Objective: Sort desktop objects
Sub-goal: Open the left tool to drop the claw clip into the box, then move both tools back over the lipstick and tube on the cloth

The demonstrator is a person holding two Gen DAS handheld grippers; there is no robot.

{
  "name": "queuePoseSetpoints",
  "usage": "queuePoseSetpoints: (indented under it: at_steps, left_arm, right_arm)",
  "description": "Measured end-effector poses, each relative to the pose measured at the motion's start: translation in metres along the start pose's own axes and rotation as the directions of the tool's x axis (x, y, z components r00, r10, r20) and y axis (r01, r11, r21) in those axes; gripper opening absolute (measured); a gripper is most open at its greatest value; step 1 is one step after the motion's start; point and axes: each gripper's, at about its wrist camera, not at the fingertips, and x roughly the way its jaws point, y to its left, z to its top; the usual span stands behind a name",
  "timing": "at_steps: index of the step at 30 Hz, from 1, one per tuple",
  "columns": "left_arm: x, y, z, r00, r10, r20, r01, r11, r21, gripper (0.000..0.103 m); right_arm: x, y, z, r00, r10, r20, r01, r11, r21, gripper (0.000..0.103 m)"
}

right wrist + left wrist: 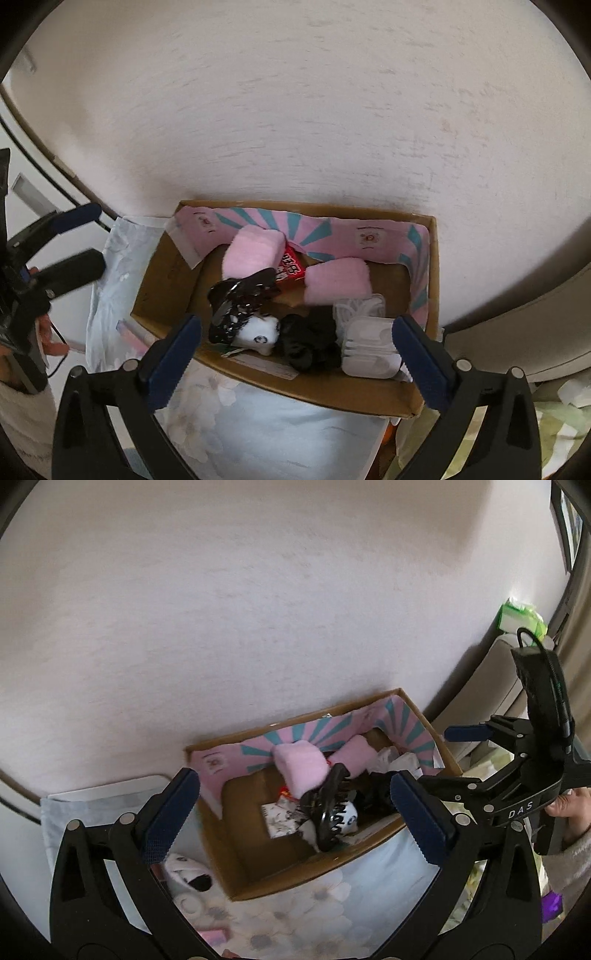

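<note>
The left gripper [291, 812] hangs above the near-left corner of the box [434, 258], jaws spread wide with nothing between the pads. Below its left finger, outside the box, a white plush toy [188, 871] lies on the floral cloth [325, 897]. The box is open-topped cardboard, lined along its far and right walls with pink paper bearing teal rays, and it stands on the cloth against the wall [295, 110]. Inside, from left to right: a pink pad [253, 254] at the far wall, a red packet [291, 269] just beside it, a black hair claw [240, 302] resting partly on a white panda toy [260, 332], a second pink pad [338, 280], a bundle of black fabric [310, 341], and a white plastic case [369, 347] at the near-right corner. The right gripper [297, 354] hangs above the near edge of the box, jaws likewise wide apart and holding nothing. A hand [570, 808] holds it from the right.
</note>
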Motion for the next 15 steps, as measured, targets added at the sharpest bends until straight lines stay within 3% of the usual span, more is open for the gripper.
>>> queuePoseSetpoints:
  at_steps: [8,15]
  left_arm:
    - [-0.044,0.029,-0.009,0.997,0.048,0.068,-0.047,0.999,-0.012,0.103]
    - [-0.080,0.056,-0.017,0.989,0.091,0.115,-0.092,0.996,0.003,0.103]
  right_arm:
    - [-0.005,0.034,-0.002,0.998,0.059,0.007,-0.059,0.998,-0.020,0.103]
    - [-0.027,0.072,0.000,0.988,0.082,0.131,-0.072,0.994,-0.080,0.103]
